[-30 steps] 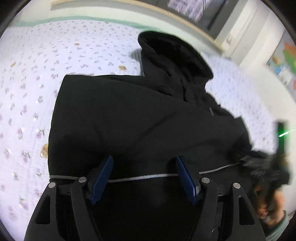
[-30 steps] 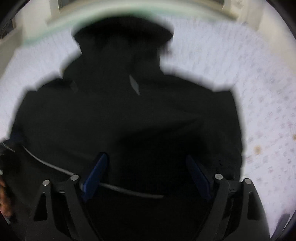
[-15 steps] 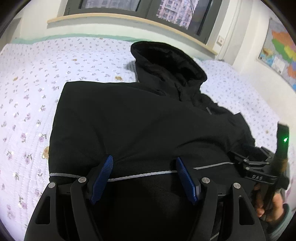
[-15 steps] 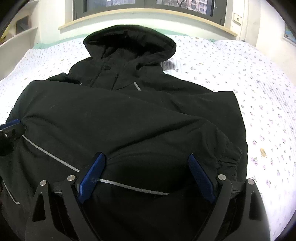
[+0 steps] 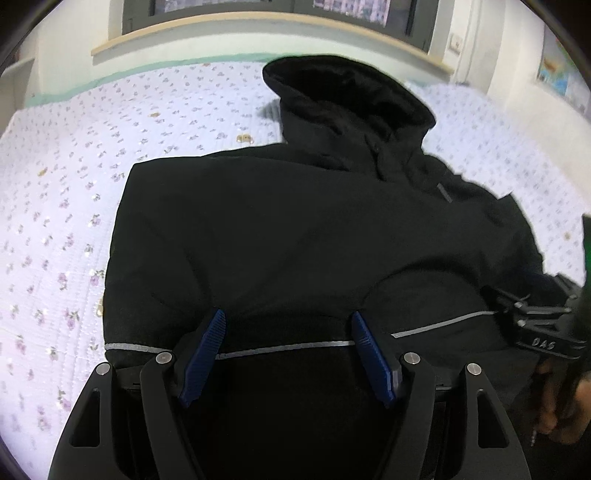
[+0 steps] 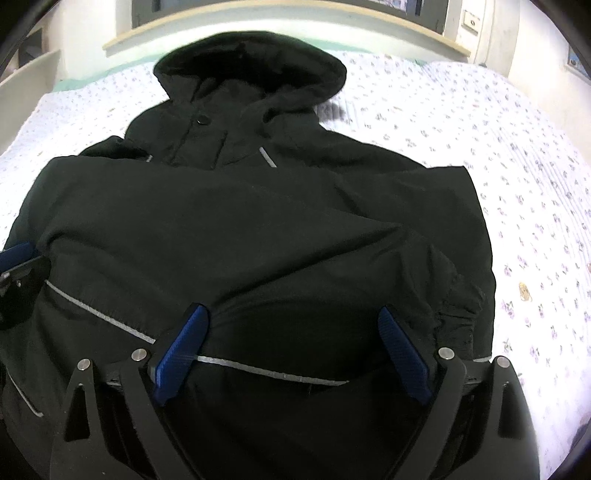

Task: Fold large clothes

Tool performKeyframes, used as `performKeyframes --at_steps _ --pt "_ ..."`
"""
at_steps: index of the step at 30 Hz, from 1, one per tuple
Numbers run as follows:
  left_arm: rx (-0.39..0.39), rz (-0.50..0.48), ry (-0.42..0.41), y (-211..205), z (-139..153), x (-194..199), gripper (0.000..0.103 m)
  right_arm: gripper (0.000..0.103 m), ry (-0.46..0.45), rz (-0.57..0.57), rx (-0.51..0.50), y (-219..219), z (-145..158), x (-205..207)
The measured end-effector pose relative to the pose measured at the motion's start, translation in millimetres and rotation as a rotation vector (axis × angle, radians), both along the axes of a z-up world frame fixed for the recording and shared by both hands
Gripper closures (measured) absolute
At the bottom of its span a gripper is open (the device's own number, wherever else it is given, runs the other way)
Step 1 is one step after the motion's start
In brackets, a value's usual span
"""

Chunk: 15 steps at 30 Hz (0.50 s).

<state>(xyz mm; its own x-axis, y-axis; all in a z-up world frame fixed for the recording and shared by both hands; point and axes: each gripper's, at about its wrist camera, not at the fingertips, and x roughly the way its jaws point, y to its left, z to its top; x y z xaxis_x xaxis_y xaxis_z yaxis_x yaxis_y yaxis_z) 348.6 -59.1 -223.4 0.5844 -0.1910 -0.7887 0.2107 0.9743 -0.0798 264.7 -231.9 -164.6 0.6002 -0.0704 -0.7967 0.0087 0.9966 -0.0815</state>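
A large black hooded jacket (image 5: 295, 229) lies on the bed, hood (image 5: 347, 92) at the far end, both sides folded inward. It also shows in the right wrist view (image 6: 258, 229), with a grey reflective stripe (image 6: 258, 367) across its near hem. My left gripper (image 5: 290, 321) is open, its blue pads over the hem at the jacket's left side. My right gripper (image 6: 291, 317) is open over the hem at the right side. Neither holds cloth. The right gripper shows at the right edge of the left wrist view (image 5: 539, 325).
The bed has a white quilt with small purple flowers (image 5: 66, 206). A window sill (image 5: 258, 26) and wall run behind the bed. A shelf (image 6: 26, 77) stands at the far left. Bare quilt lies to the right of the jacket (image 6: 535, 221).
Both grippers have tilted and steadied over the near hem, so the view lifted to show the window. The jacket has not visibly moved. Both stay open.
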Motion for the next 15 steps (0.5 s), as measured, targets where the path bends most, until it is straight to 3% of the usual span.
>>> performKeyframes --at_steps 4,8,11,15 --pt "0.095 0.002 0.056 -9 6 2 0.030 0.009 0.119 -0.049 -0.012 4 11 2" --pt "0.110 -0.033 0.160 -5 23 3 0.030 0.009 0.222 0.017 -0.031 5 21 -12" --pt "0.070 -0.073 0.211 3 46 -6 0.030 0.009 0.285 0.065 -0.035 3 40 -19" --pt "-0.012 -0.058 0.185 18 98 6 0.029 0.009 0.239 0.056 0.036 -12 92 -4"
